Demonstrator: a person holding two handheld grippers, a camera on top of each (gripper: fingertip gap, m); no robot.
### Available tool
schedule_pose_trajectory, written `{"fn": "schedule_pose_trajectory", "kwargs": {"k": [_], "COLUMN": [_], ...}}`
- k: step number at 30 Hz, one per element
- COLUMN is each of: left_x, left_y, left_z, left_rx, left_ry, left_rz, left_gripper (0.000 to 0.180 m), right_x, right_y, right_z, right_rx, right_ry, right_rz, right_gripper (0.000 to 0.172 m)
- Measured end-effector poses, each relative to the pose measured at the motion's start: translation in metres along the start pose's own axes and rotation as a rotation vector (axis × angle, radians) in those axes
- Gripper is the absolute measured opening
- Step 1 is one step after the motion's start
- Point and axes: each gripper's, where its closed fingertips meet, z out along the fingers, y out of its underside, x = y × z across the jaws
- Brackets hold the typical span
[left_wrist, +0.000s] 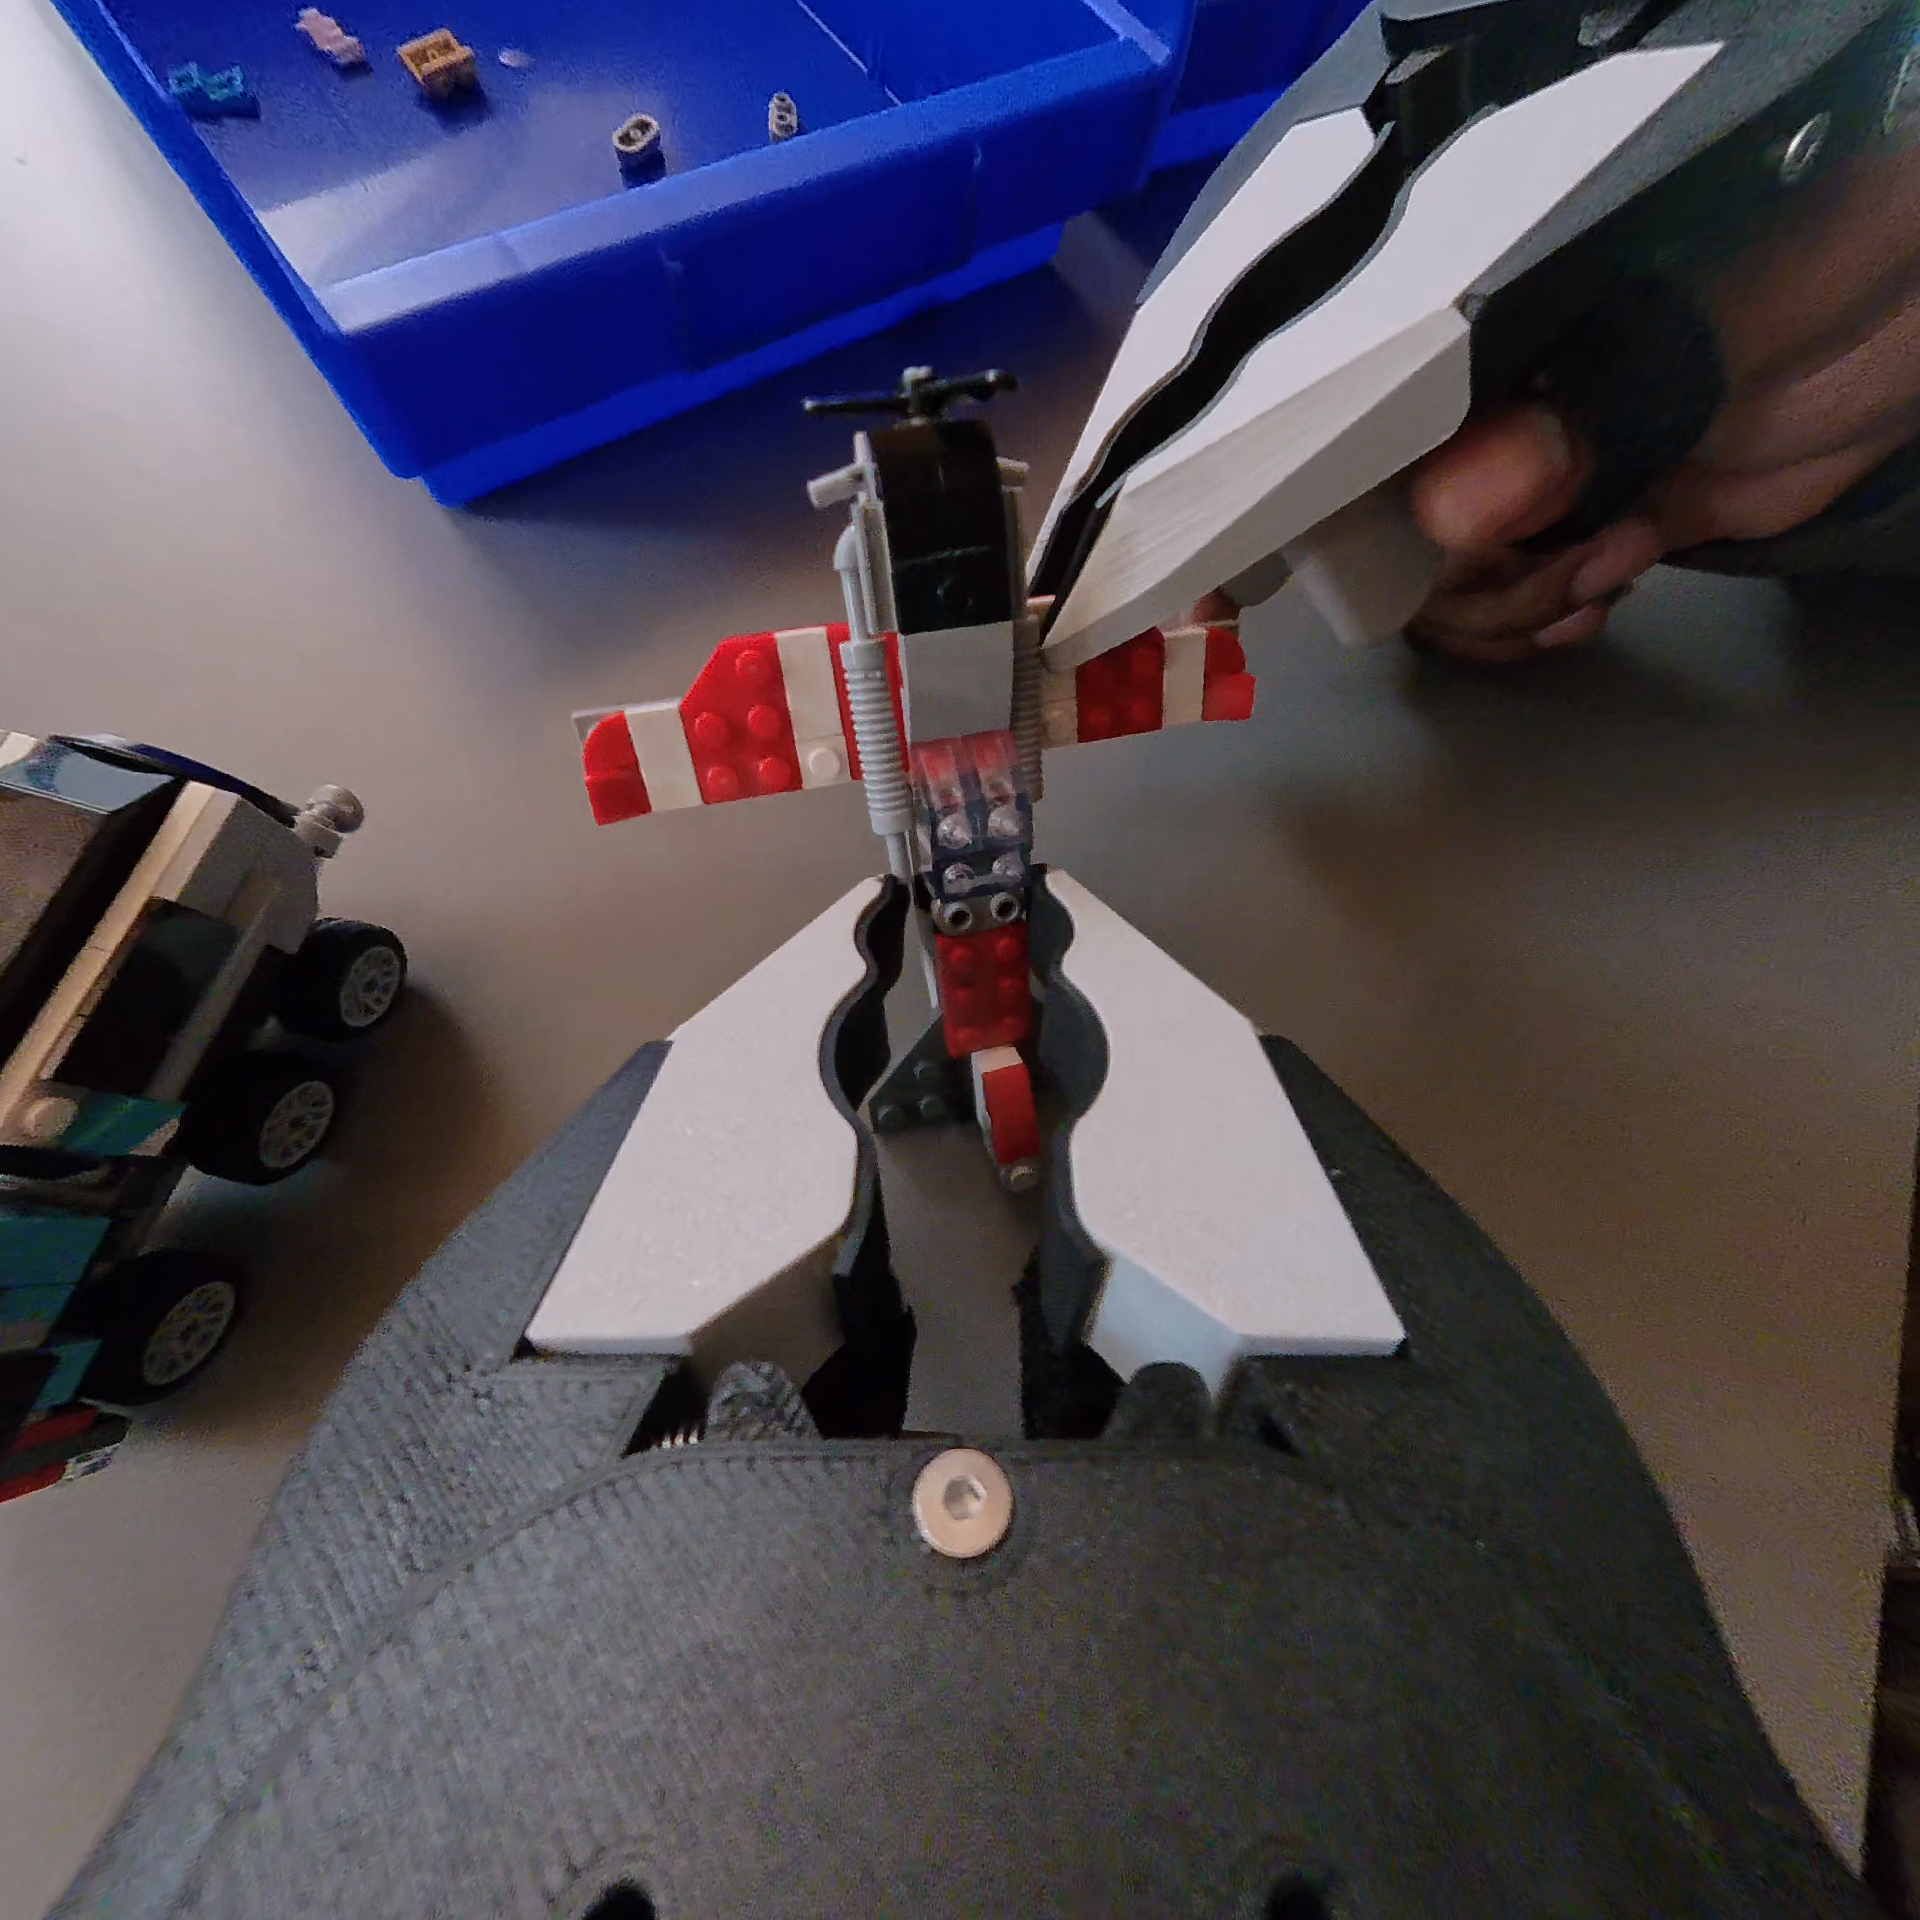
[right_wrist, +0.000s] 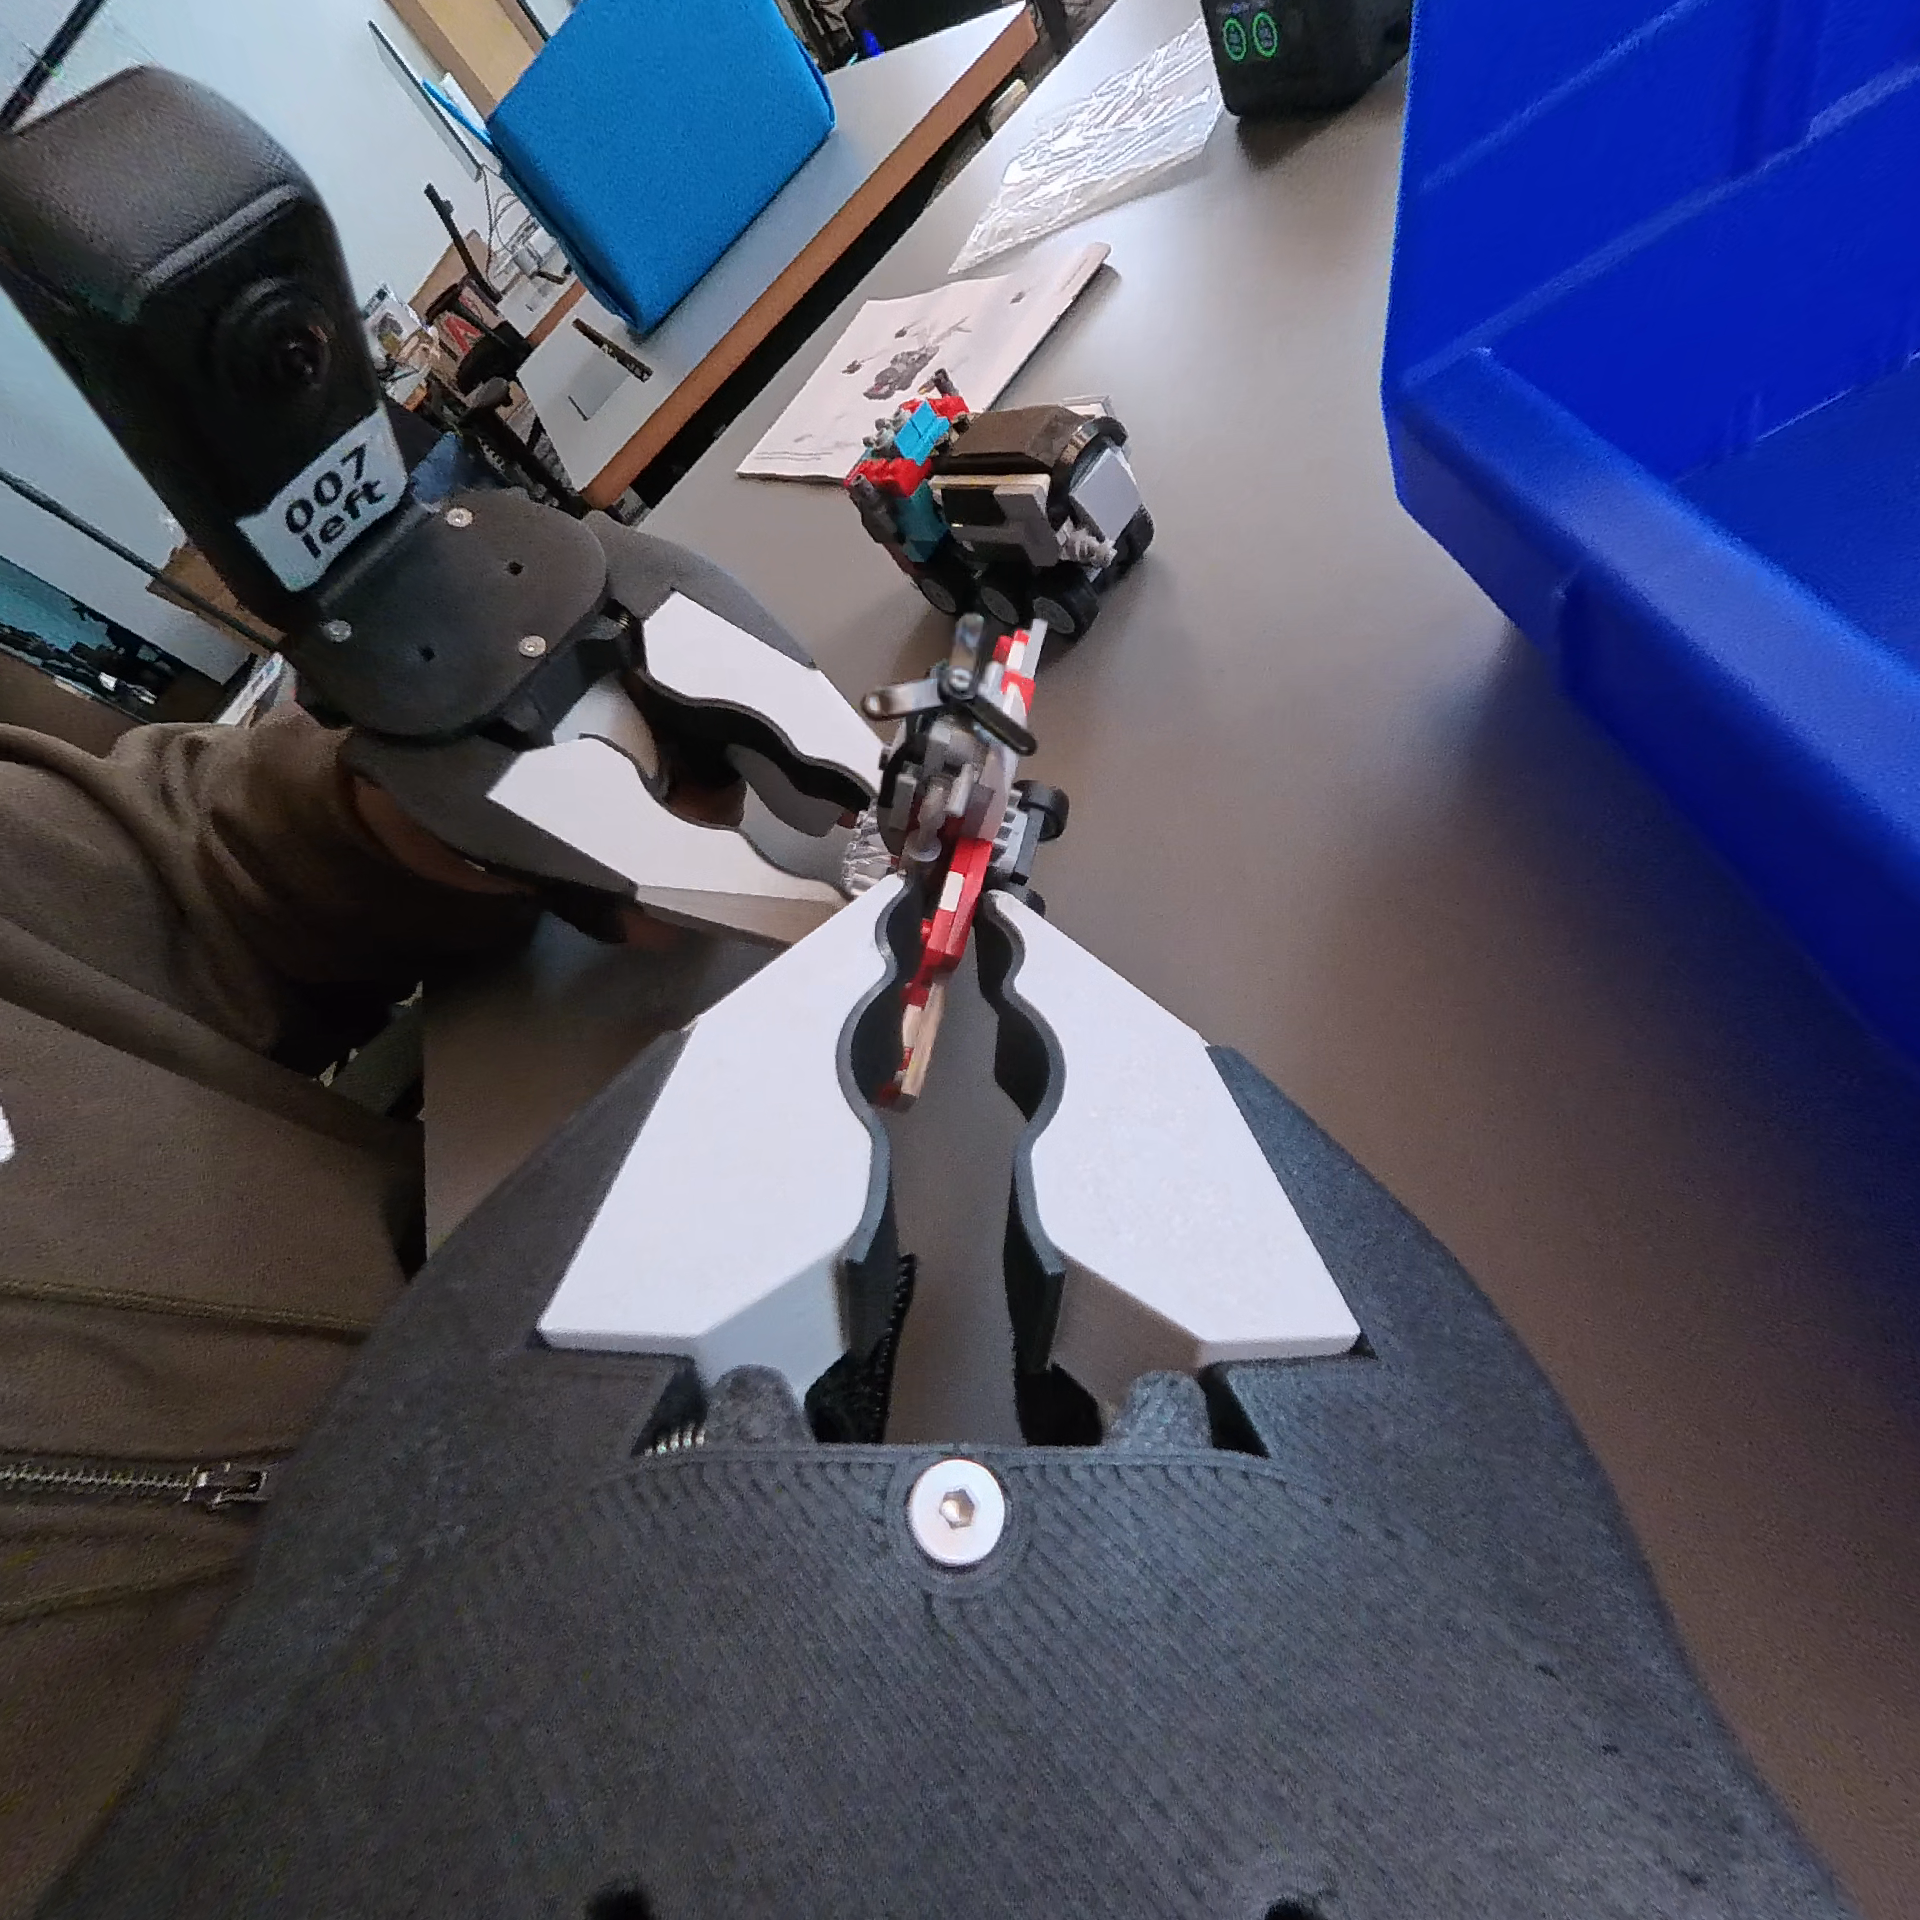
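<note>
One brick-built toy plane is held clear of the grey worktop by both grippers. Left gripper: jaws narrow, closed on the rear fuselage, tail lying between the fingers, apparently to steady the body. Right gripper: jaws nearly shut, pinching the red-and-white right wing edge-on, apparently a bracing hold. One propeller at the nose. One toy truck stands near on the worktop. One blue bin behind holds about six loose small pieces.
</note>
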Motion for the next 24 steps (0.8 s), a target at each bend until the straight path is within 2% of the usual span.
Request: {"fn": "schedule_pose_trajectory", "kwargs": {"k": [9,16,24], "left_x": [-0.005,-0.005,-0.006], "left_y": [-0.012,-0.016,-0.017], "left_z": [-0.004,-0.006,-0.007], "left_rx": [0.087,0.116,0.14], "left_ry": [-0.01,-0.001,0.086], "left_rz": [-0.01,-0.015,-0.136], "left_gripper": [0.018,0.018,0.018], "right_x": [-0.004,-0.005,-0.005], "right_y": [0.003,0.003,0.002], "right_z": [-0.001,0.001,0.0], "right_rx": [-0.029,-0.024,-0.02], "right_ry": [-0.043,-0.066,-0.065], "right_rz": [0.032,0.053,0.024], "right_gripper": [0.018,0.015,0.016]}}
